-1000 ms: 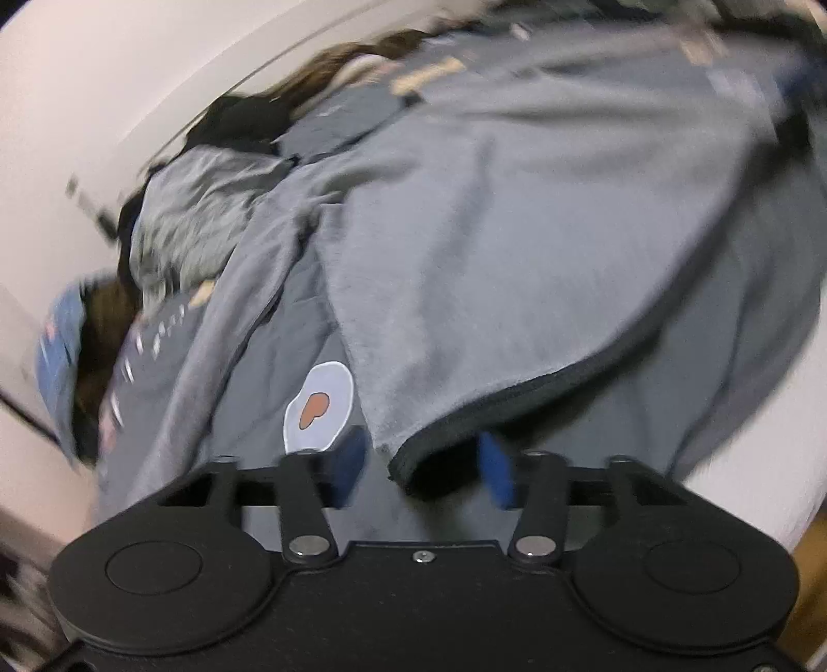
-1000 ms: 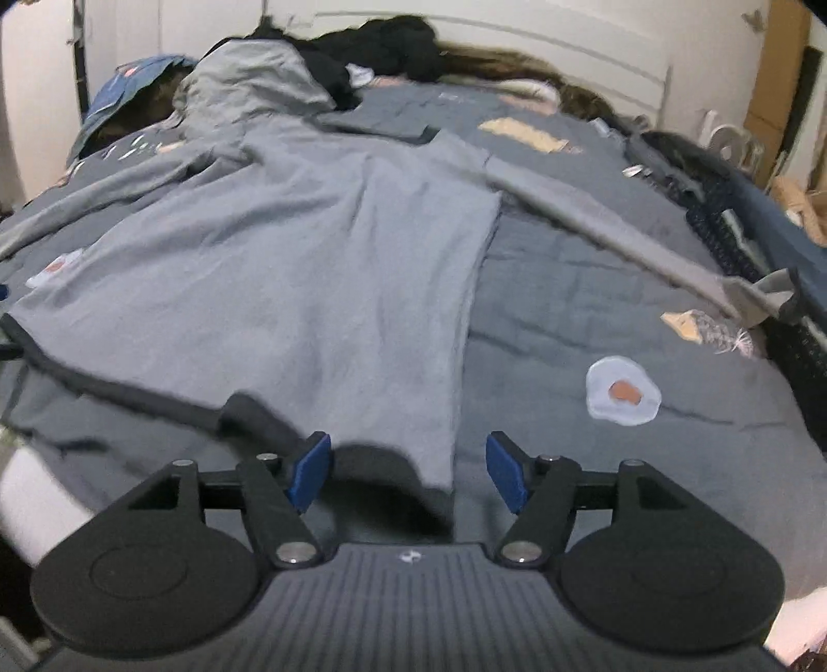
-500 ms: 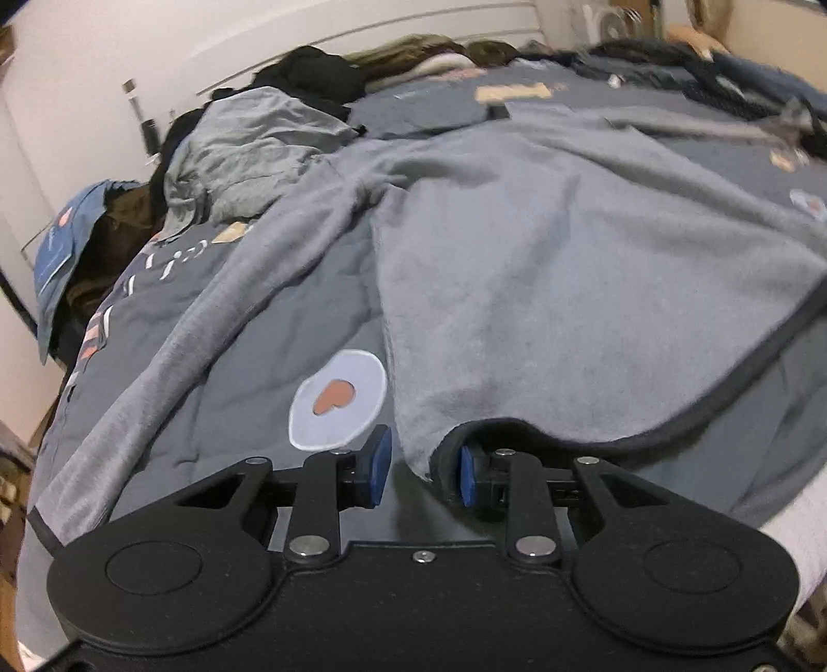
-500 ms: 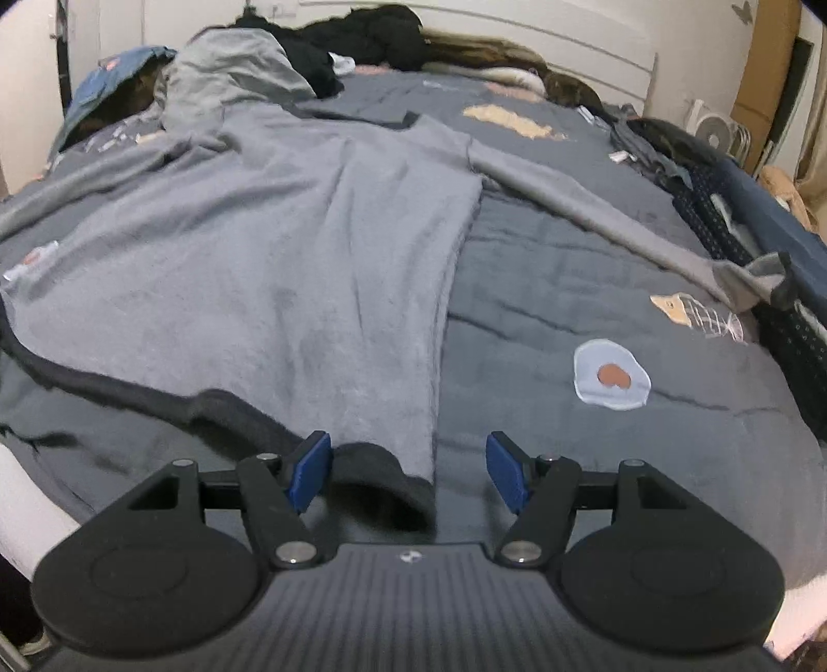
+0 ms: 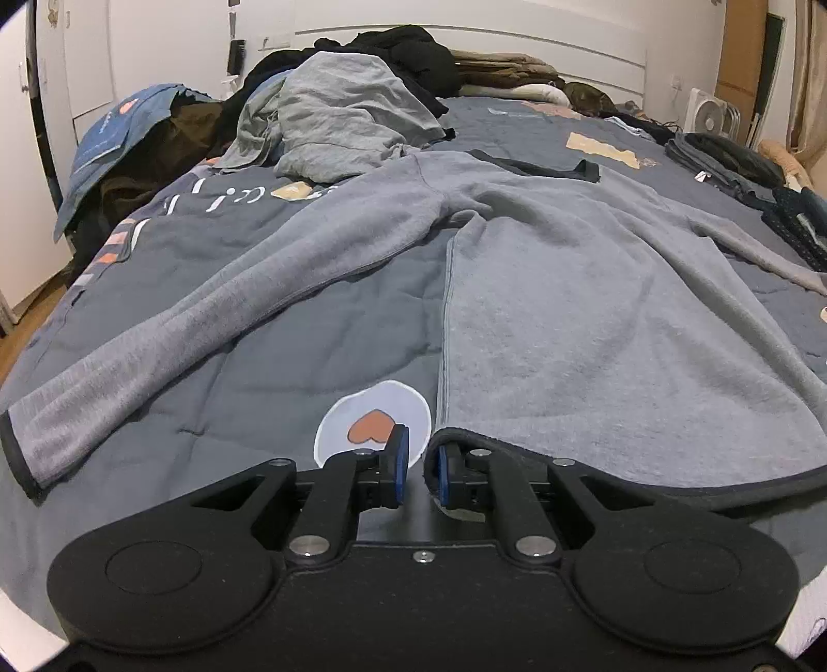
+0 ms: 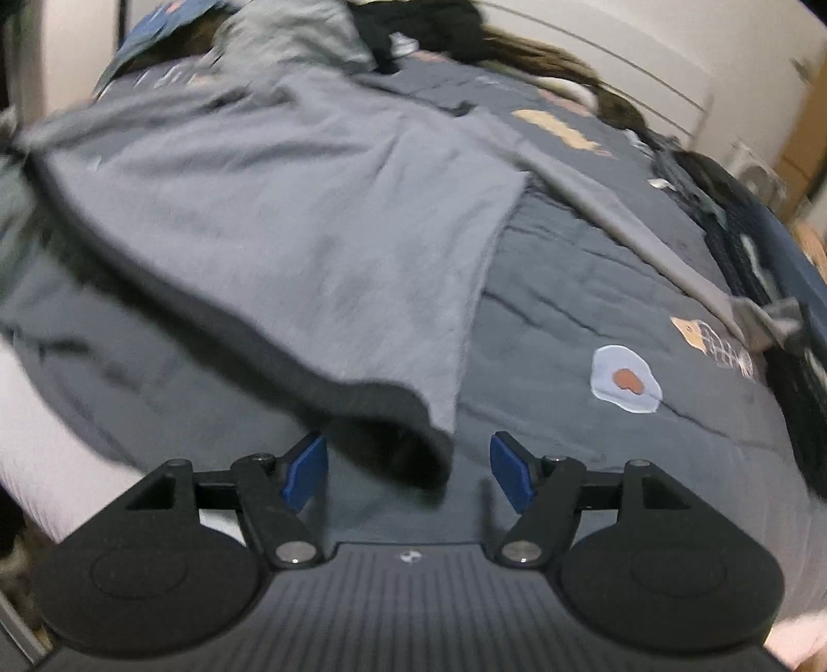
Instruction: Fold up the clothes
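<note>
Left wrist view: a grey sweatshirt [image 5: 594, 300] lies spread flat on a bed [image 5: 289, 341] covered by a dark grey quilt. One long sleeve [image 5: 217, 305] stretches away from the sweatshirt's body toward the left edge of the bed, ending in a dark cuff. The left gripper [image 5: 417, 468] sits at the sweatshirt's near left hem corner. Its blue-padded fingers [image 5: 399, 465] are drawn almost together, with only a narrow gap; the dark hem edge curls over the right finger, but I cannot tell whether the cloth is actually pinched. A fried-egg patch [image 5: 372, 426] on the quilt lies just beside that corner. Beyond the sweatshirt's collar, a pile of clothes [image 5: 346, 111] is heaped against the white headboard [image 5: 517, 41].

Right wrist view, blurred: the right gripper [image 6: 408, 473] hovers at the sweatshirt's [image 6: 289, 207] other hem corner. Its fingers [image 6: 305, 470] are spread wide and hold nothing; the dark-edged corner droops between them. Another egg patch [image 6: 625, 380] lies to the right of the sweatshirt.
</note>
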